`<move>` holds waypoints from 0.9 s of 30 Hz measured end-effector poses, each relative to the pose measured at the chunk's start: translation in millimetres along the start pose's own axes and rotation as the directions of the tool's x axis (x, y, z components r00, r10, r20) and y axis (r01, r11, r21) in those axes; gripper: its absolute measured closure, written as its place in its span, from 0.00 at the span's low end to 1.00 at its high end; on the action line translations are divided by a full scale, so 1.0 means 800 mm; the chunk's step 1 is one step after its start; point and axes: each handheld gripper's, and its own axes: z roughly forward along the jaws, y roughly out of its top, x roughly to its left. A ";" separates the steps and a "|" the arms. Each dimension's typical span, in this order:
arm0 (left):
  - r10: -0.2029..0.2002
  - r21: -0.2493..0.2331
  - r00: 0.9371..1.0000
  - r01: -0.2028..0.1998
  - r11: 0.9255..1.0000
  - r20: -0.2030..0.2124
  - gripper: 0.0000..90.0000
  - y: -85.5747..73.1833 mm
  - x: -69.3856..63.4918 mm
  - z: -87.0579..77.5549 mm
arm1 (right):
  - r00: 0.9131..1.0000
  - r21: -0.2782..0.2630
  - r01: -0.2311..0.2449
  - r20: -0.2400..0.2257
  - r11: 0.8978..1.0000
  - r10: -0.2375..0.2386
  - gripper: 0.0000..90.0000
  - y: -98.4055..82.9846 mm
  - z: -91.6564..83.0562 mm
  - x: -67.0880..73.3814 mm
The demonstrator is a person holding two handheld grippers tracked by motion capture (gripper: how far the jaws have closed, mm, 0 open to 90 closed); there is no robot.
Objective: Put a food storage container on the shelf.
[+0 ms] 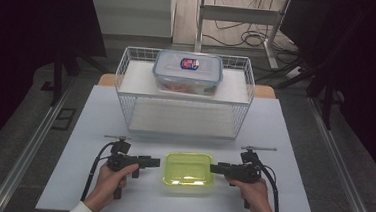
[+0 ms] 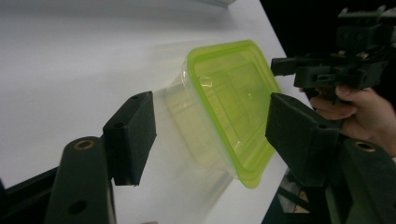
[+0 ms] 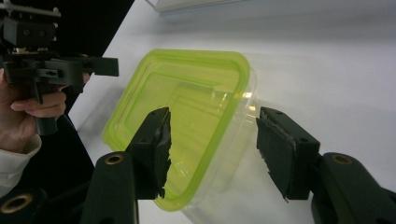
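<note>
- Nearest the high camera are my two hands, each gripping a handle; the left claw (image 1: 155,162) comes in from 9 o'clock and the right claw (image 1: 215,168) from 3 o'clock, both aimed at the green-lidded container (image 1: 188,169).
- That container sits on the white desk (image 1: 70,178) near its front edge, midway between the claws, lid on.
- Left claw: jaws part open, straddling one short end of the container in the left gripper view (image 2: 224,107); I see a gap on each side and the pads do not press on it, so nothing is held.
- Right claw: jaws part open as well, one over the lid, the other outside the clear wall in the right gripper view (image 3: 187,121); I judge they are not clamped yet.
- Handling, as I judge it: thin clear plastic tub, apparently empty, so light and springy. The walls will flex and the smooth plastic could slip or skate across the desk if one side pushes first.
- I would take hold at the stiffer lid rim on each short end, squeezing gently and evenly.
- Beyond it at 12 o'clock stands a white wire rack (image 1: 127,81), well apart, carrying a blue-rimmed box (image 1: 188,72) on its top shelf.
- Nothing lies between claws and container; the rack matters only if I lift forward.
</note>
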 end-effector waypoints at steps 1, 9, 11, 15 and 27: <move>0.000 0.000 1.000 0.000 1.000 0.000 0.37 0.000 0.000 0.000 | 1.000 0.000 0.000 0.000 1.000 0.000 0.51 0.000 0.000 0.000; -0.045 0.061 0.999 0.043 0.997 0.018 0.45 -0.006 0.003 0.026 | 1.000 0.036 -0.021 0.001 0.999 0.021 0.59 0.000 0.010 -0.002; -0.077 0.067 0.997 0.075 0.995 0.030 0.46 -0.007 0.005 0.030 | 1.000 0.040 -0.020 -0.001 0.999 0.020 0.60 -0.001 0.012 -0.003; -0.099 0.081 0.993 0.093 0.992 0.071 0.56 -0.007 0.006 0.035 | 0.999 0.050 -0.032 -0.011 0.998 0.032 0.63 -0.002 0.014 -0.004; -0.103 0.092 0.987 0.092 0.992 0.120 0.87 -0.009 0.008 0.034 | 0.989 0.054 -0.123 -0.075 0.991 0.127 0.87 -0.006 0.011 -0.013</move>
